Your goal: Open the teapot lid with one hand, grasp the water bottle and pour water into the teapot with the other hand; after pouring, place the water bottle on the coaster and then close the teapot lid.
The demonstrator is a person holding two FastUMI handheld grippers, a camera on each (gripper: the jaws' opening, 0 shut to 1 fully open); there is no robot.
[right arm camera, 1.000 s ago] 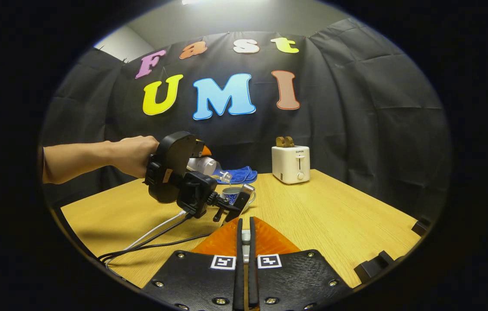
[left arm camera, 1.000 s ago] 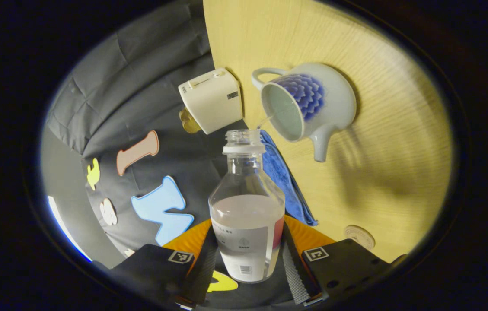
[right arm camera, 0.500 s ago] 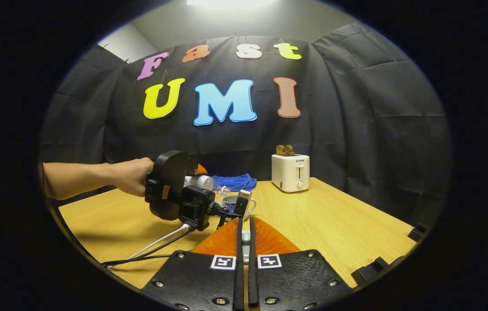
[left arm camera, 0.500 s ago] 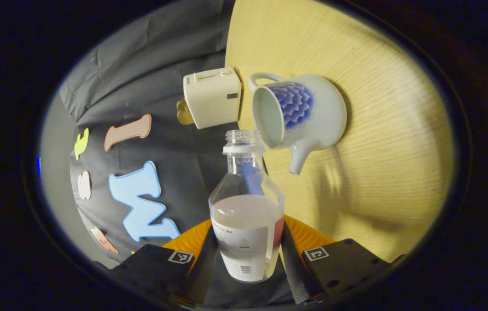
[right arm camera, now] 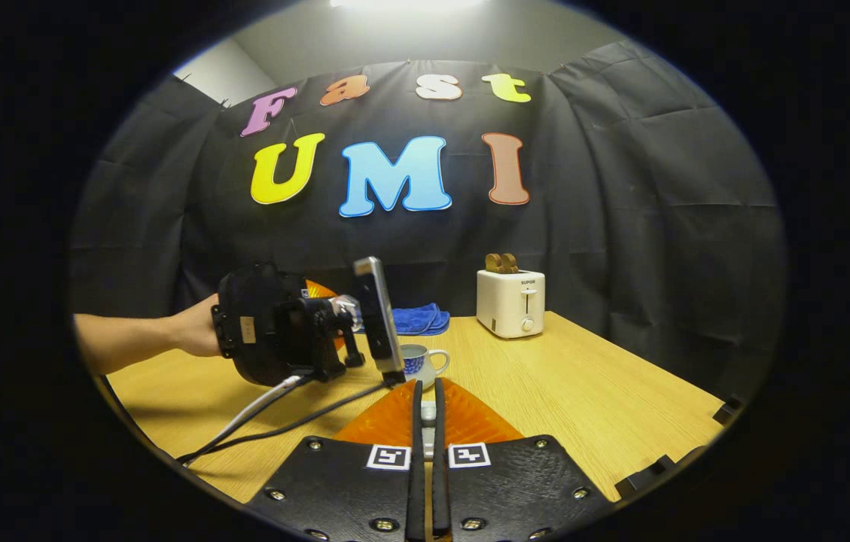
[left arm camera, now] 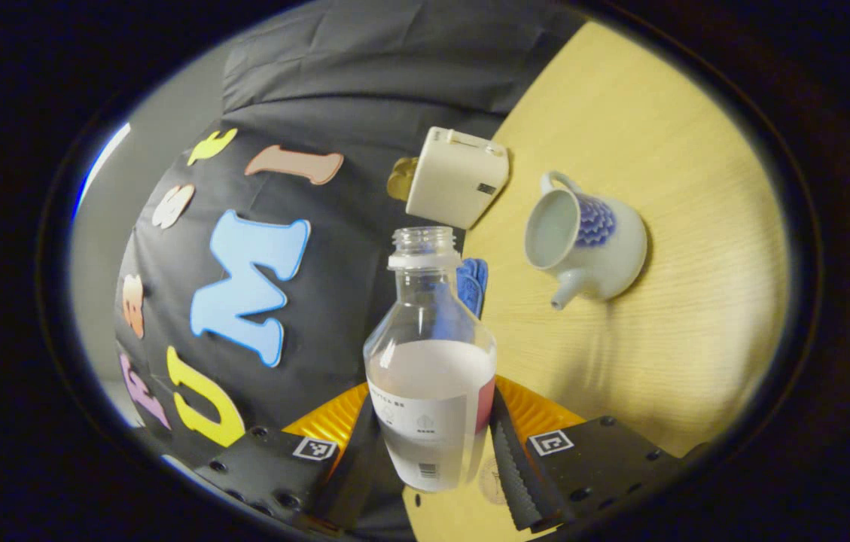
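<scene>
Item 1: water bottle (left arm camera: 431,361). Clear, uncapped, label on lower body. Long axis runs along the left gripper (left arm camera: 431,459) fingers, neck pointing away from the camera toward 12 o'clock in the left gripper view. Contents: liquid approx. half full, level just above the label. Held between both fingers of the left gripper, which press its lower body from either side.

Item 2: teapot (left arm camera: 589,245). White w/ blue petal pattern, on wooden table (left arm camera: 680,301), at 2 o'clock from the bottle mouth, apart from it. Lid off, opening bare; inside pale, contents can't tell. Spout toward 7 o'clock, handle toward 11 o'clock.

Item 3: right gripper (right arm camera: 426,459). Fingers narrow, nearly together, w/ a small pale object (right arm camera: 428,412) between them; can't tell what it is or whether clamped.

Item 4: toaster (right arm camera: 511,302). White, at table's far edge, 1 o'clock from teapot in the right gripper view.

Item 5: blue cloth (right arm camera: 413,320), far edge, behind teapot.
</scene>
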